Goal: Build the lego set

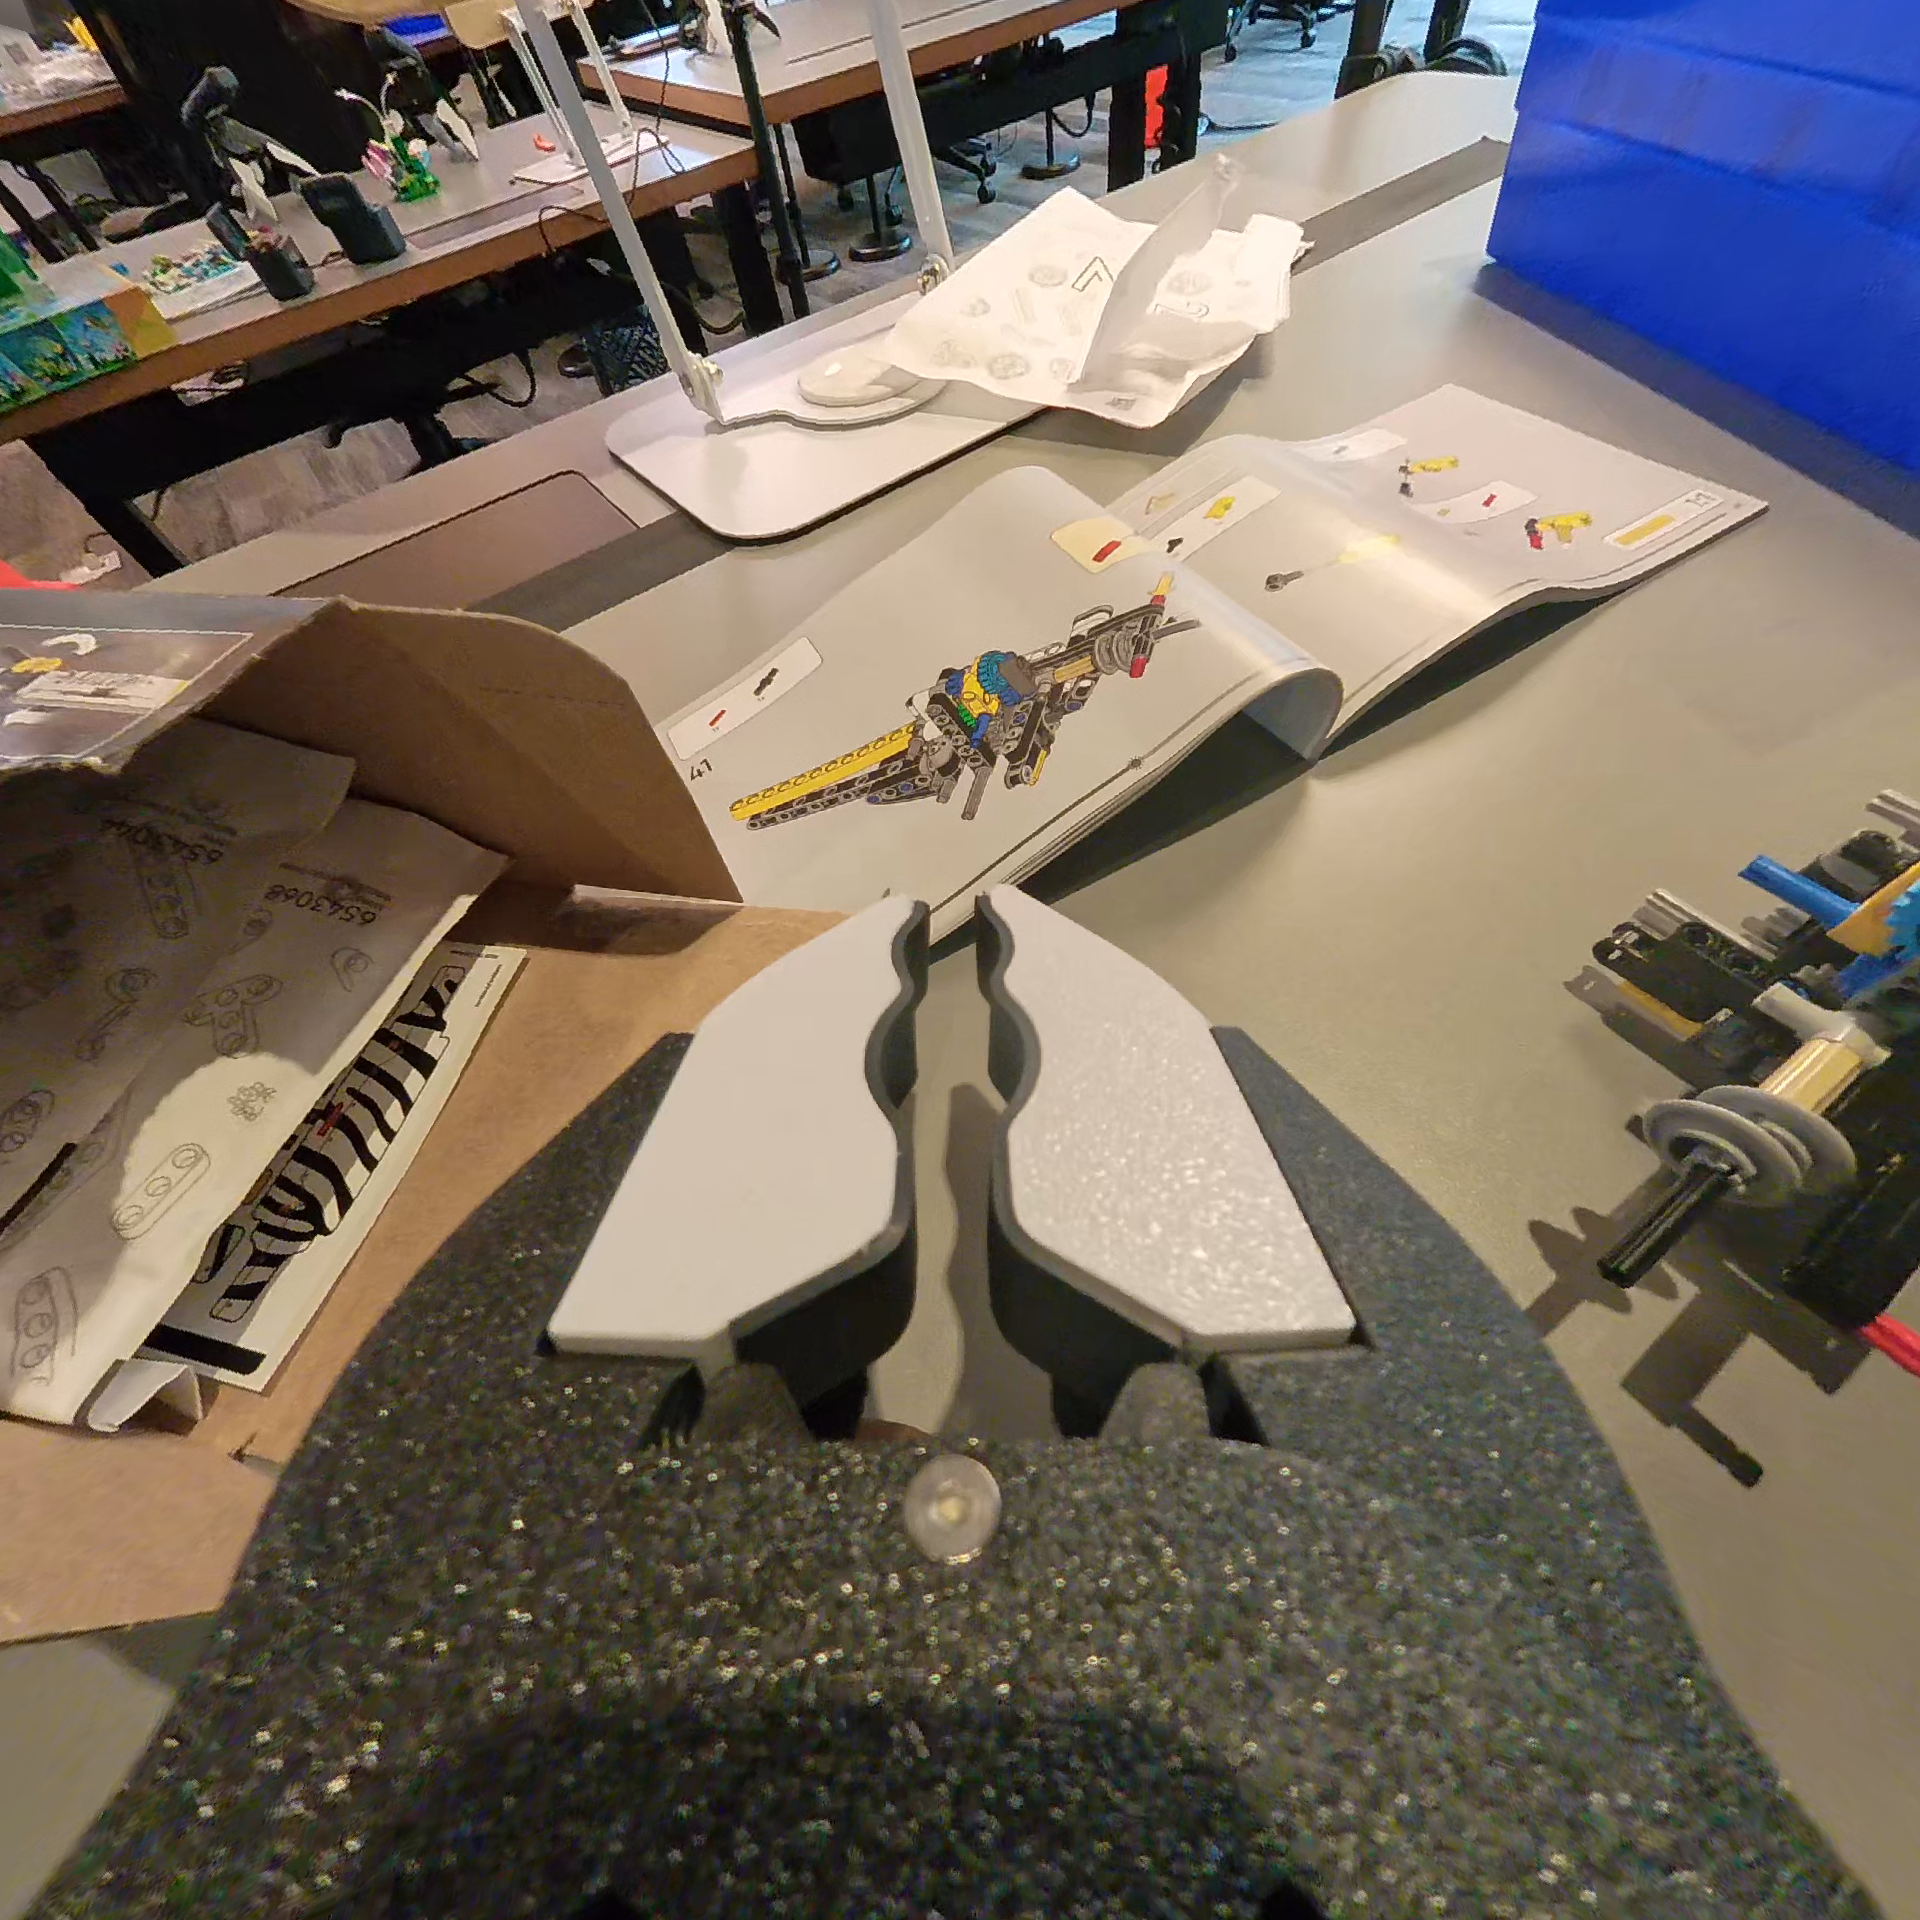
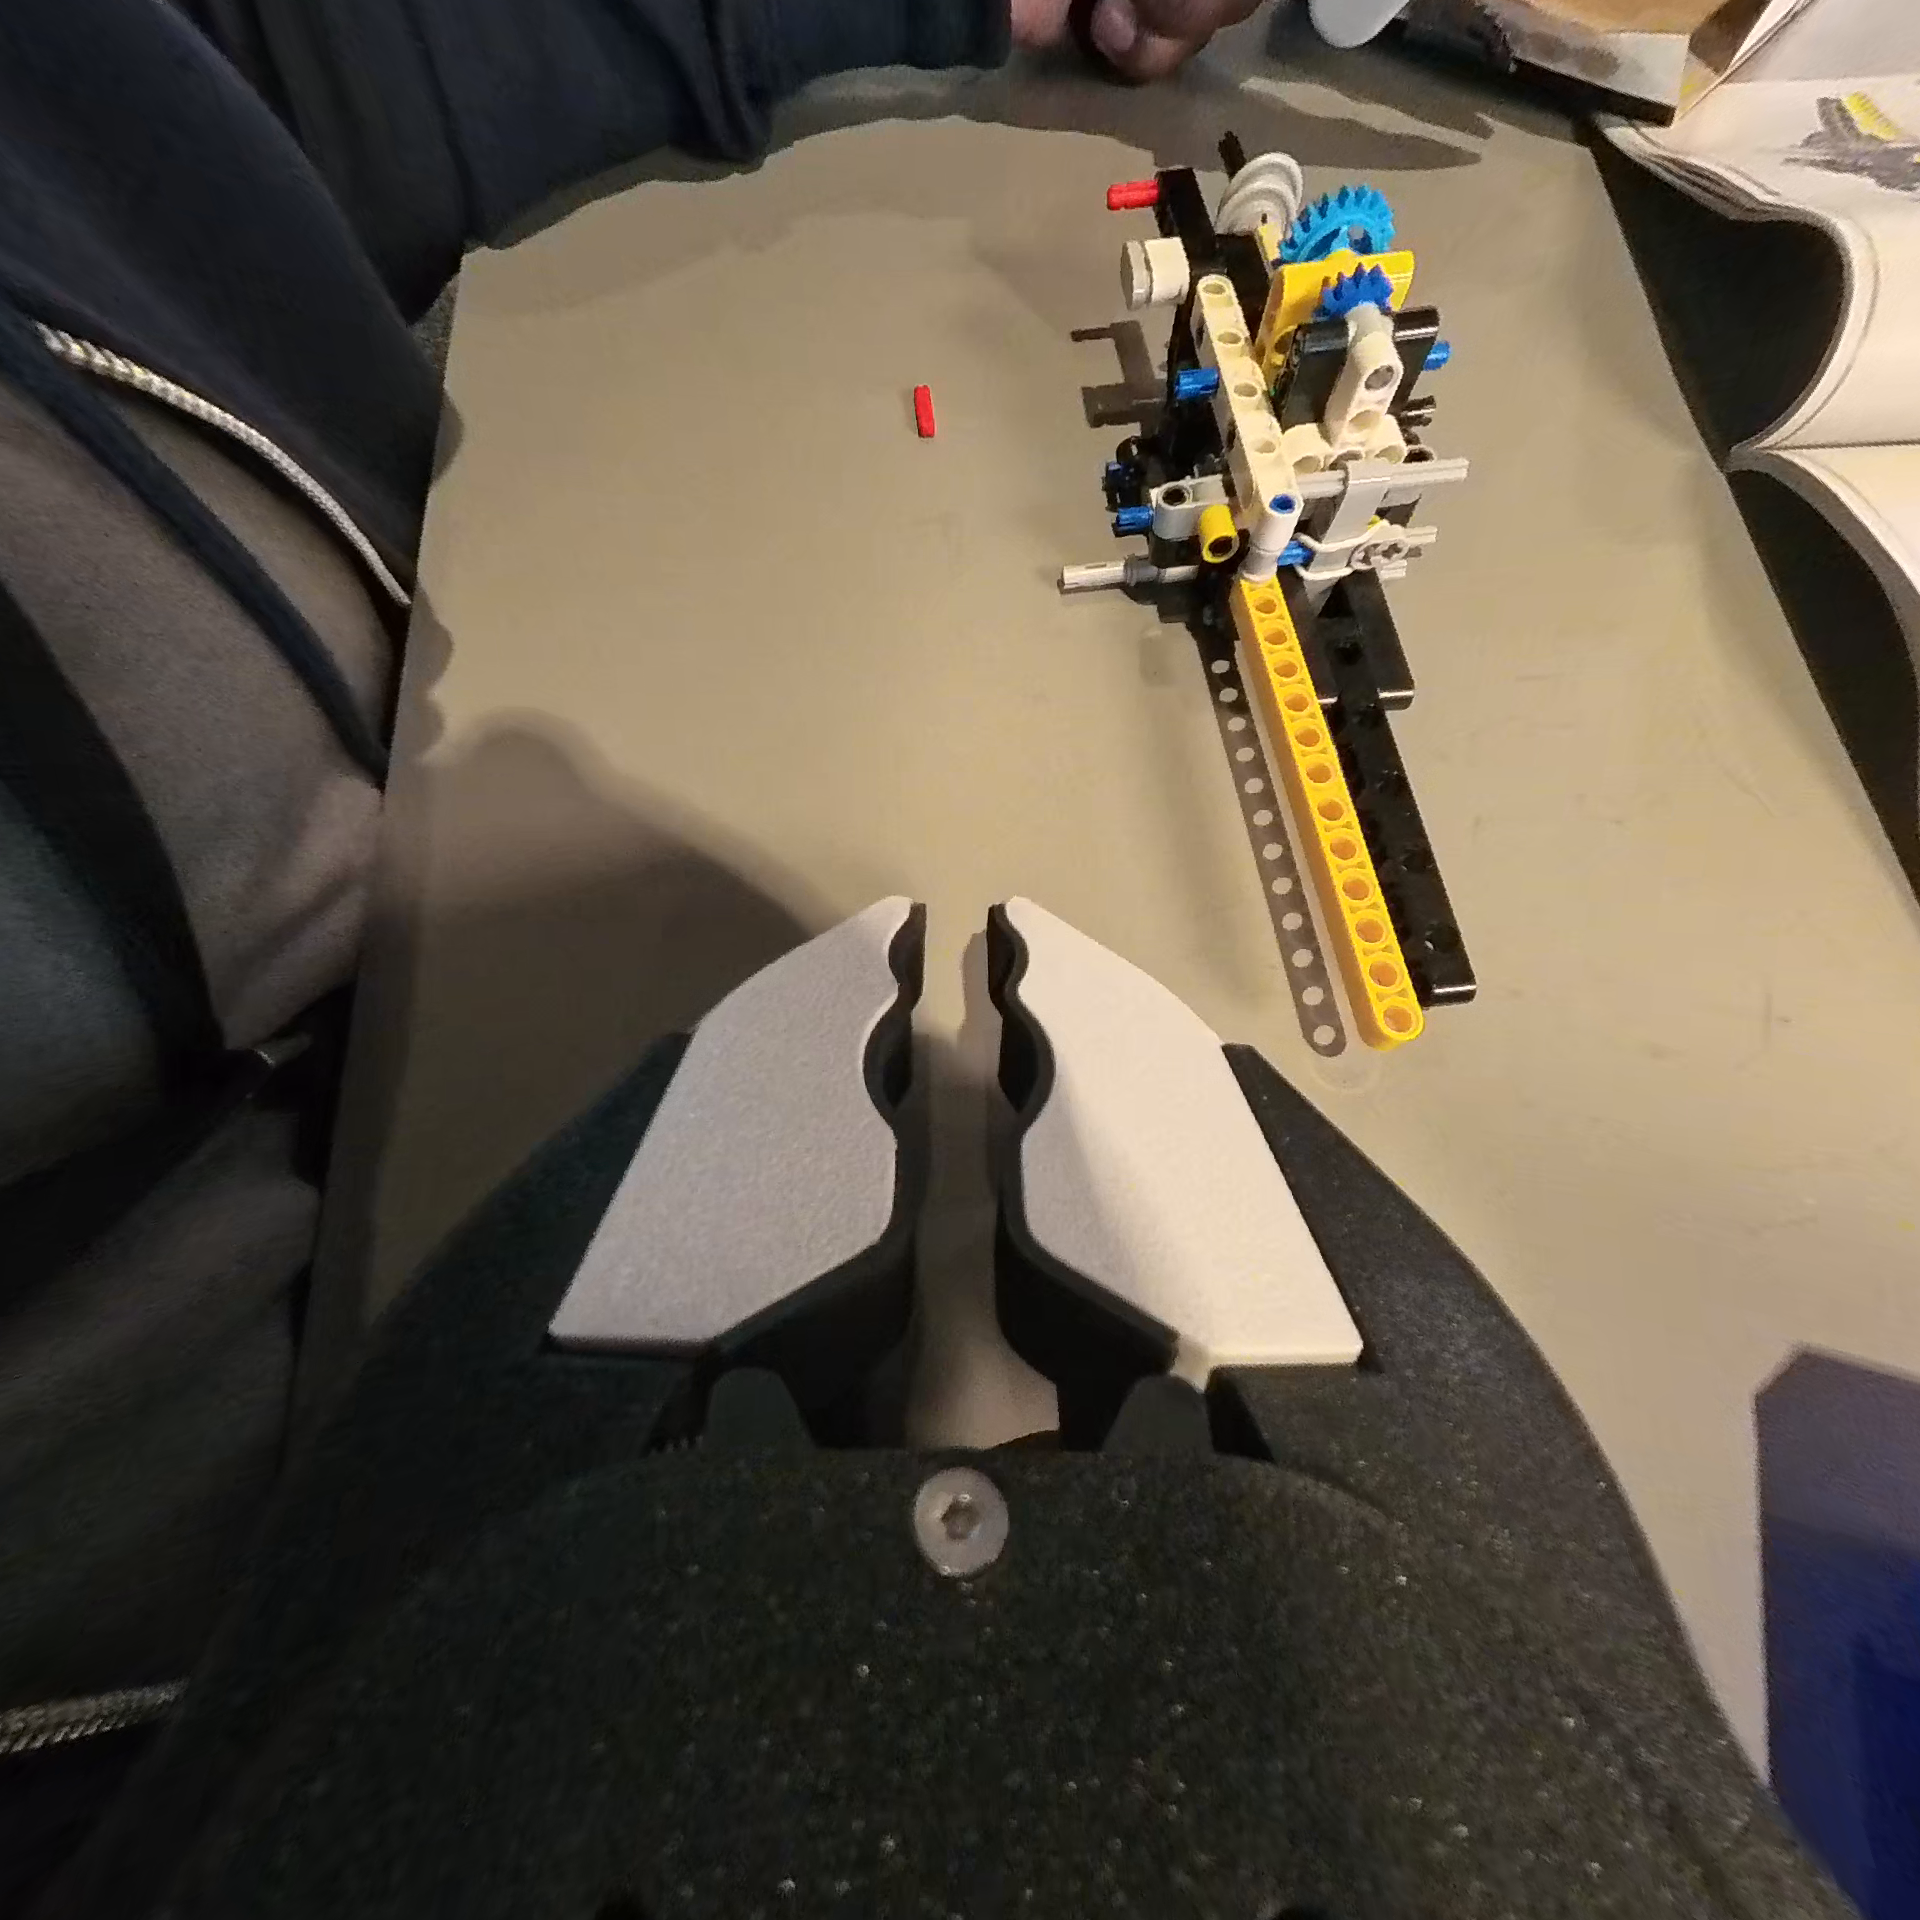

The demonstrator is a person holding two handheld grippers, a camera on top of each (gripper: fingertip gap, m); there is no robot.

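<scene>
The part-built lego model [image 2: 1299, 499], with a long yellow beam [image 2: 1330, 810], black beams and blue gears, lies on the grey table, ahead and right of my right gripper [image 2: 956, 920]. Its end also shows at the right edge of the left wrist view [image 1: 1787, 1070]. A small loose red pin [image 2: 923, 409] lies on the table left of the model. My right gripper is nearly shut and empty, above bare table. My left gripper [image 1: 953, 914] is nearly shut and empty, at the near edge of the open instruction booklet [image 1: 1091, 665].
An open cardboard box [image 1: 416, 935] with paper bags and a sticker sheet lies on the left. A white lamp base [image 1: 790, 457] and crumpled paper bags [image 1: 1101, 312] sit behind the booklet. A blue bin [image 1: 1725, 208] stands at the right. A person's sleeve [image 2: 208, 520] fills the left of the right wrist view. Tip to tip, the grippers are about 30 centimeters apart. My right tips are roughly 15 centimeters from the small loose red pin [image 2: 923, 409].
</scene>
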